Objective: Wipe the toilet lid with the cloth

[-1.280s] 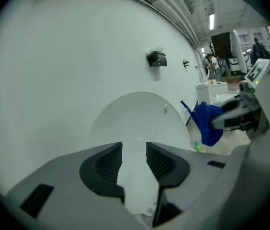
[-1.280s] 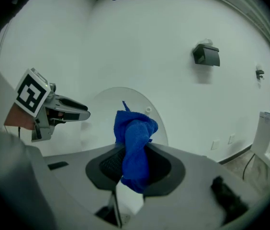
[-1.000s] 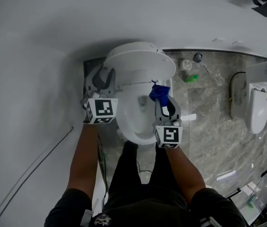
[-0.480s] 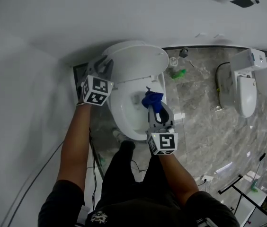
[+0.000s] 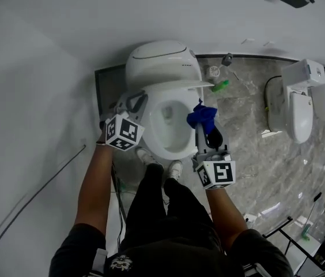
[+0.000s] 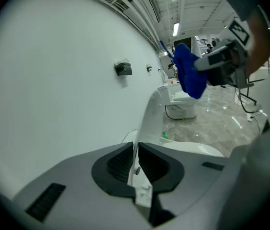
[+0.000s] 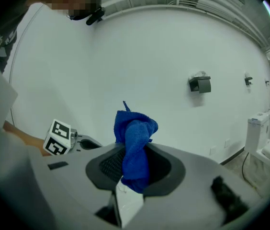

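Your right gripper (image 5: 200, 130) is clamped on the crumpled blue cloth (image 5: 203, 115), which sticks out at 12 o'clock. Your left gripper (image 6: 136, 164) has just closed on the edge of the white plastic toilet lid (image 6: 148, 123).

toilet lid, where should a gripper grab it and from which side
Its thin side rim, approached from the person's left with one jaw on each face: the toilet lid is a raised thin slab, so only an edge fits. The left gripper has just been closing its jaws there, rim between them.
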The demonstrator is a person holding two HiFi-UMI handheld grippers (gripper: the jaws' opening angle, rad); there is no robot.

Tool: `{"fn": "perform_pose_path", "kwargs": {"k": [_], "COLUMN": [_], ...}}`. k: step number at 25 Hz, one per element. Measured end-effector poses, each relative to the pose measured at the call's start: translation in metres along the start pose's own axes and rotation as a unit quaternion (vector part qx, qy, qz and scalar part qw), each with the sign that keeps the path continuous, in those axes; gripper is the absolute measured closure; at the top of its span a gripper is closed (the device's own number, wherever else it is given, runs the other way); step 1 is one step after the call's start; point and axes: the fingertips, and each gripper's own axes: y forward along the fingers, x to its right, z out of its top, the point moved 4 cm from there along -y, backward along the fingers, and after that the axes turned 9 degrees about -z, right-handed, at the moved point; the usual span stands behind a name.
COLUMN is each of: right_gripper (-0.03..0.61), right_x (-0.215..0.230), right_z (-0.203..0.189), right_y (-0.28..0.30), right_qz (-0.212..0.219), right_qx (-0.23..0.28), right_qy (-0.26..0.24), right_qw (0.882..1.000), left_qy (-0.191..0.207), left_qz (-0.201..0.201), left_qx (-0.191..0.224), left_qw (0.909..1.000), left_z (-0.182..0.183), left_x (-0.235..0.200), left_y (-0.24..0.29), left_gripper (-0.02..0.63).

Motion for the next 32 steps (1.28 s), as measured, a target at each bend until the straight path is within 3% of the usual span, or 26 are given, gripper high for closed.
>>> {"fn": "perform_pose_path", "kwargs": {"k": [7,11,15,21,28,32], "right_gripper": [0.495,0.495,0.495,0.495,0.495,0.495], "right_x": [0.028,0.039,0.037,0.03,0.026,0.025], "right_z": [-0.016,-0.049,-0.095,-0.146,-0.188,-0.202], "right_y": [-0.03,-0.049,-0.062,-0.066,-0.051,-0.034], "right_qz": [0.017,0.022,0.038,0.053,0.062,0.062], "right_qx": [-0.018,-0.04,-0.074,-0.117,-0.149,-0.159], "right_qy": [0.0,0.004,0.003,0.004,-0.011,-0.012], "right_qw": [1.0,0.999,0.997,0.992,0.987,0.985], "left_qy": [0.015,0.009,0.033,0.061,0.06,0.038], "left_qz": [-0.029,-0.043,-0.064,-0.131,-0.199,-0.227], "left_qx": [-0.041,-0.063,-0.1,-0.162,-0.22,-0.235], "left_qw": [0.9986,0.9971,0.9924,0.9762,0.9531,0.9443], "left_z": [-0.031,-0.056,-0.09,-0.145,-0.195,-0.211], "left_x": [0.114,0.176,0.225,0.284,0.324,0.332], "left_y": [-0.018,-0.018,-0.009,0.018,0.052,0.07], "left_gripper": [0.568,0.555,0.538,0.489,0.469,0.468]}}
